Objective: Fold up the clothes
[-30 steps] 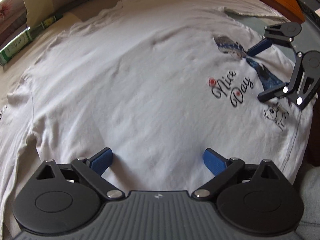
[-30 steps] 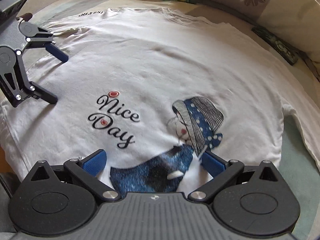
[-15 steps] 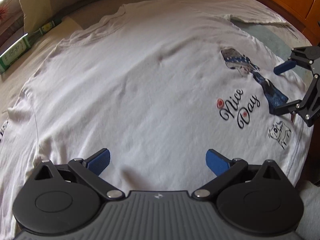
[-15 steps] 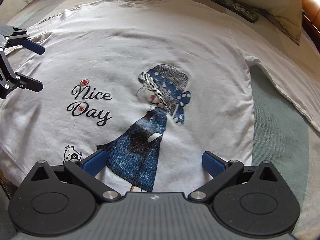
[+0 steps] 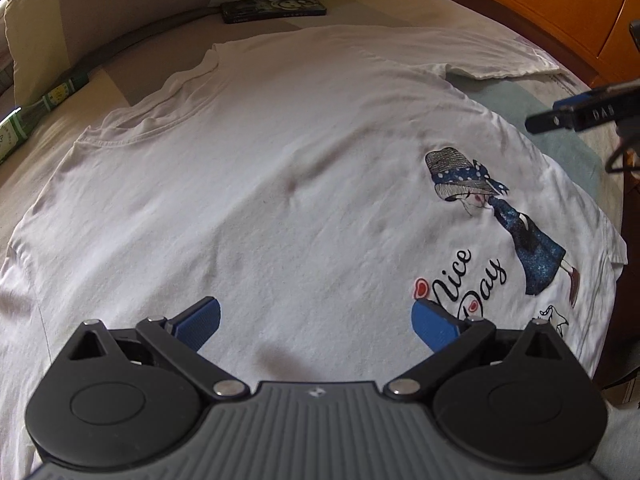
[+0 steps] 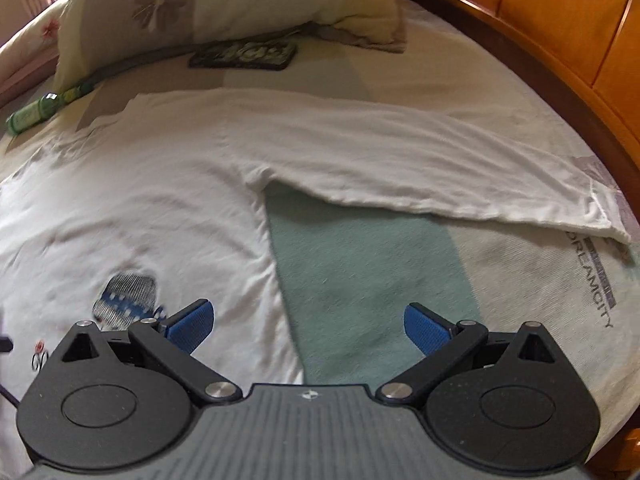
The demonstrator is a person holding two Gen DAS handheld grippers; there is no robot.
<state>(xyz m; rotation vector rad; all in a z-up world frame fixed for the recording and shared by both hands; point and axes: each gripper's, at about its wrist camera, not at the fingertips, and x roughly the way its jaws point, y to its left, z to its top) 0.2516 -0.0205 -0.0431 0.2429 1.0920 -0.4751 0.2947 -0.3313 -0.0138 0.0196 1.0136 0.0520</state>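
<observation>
A white long-sleeved T-shirt (image 5: 280, 184) lies spread flat on the bed, printed with a girl in a blue dress (image 5: 520, 224) and the words "Nice Day". My left gripper (image 5: 316, 320) hovers open over the shirt's lower body, nothing between its blue pads. In the right wrist view, the shirt's body (image 6: 132, 208) fills the left and its right sleeve (image 6: 420, 168) stretches out to the right. My right gripper (image 6: 306, 322) is open above the shirt's side edge and the green blanket (image 6: 368, 264). Part of the right gripper (image 5: 580, 114) shows at the left wrist view's right edge.
A flowered pillow (image 6: 208, 4) lies at the head of the bed, with a dark patterned case (image 6: 244, 54) and a green bottle (image 6: 36, 114) beside it. A wooden bed frame (image 6: 560, 40) curves along the right. Printed bedding (image 6: 592, 296) lies under the sleeve.
My right gripper swung right, off the printed girl toward the shirt's side edge and sleeve. The left gripper shifted right along the hem, toward the "Nice Day" print. Both stayed open.
</observation>
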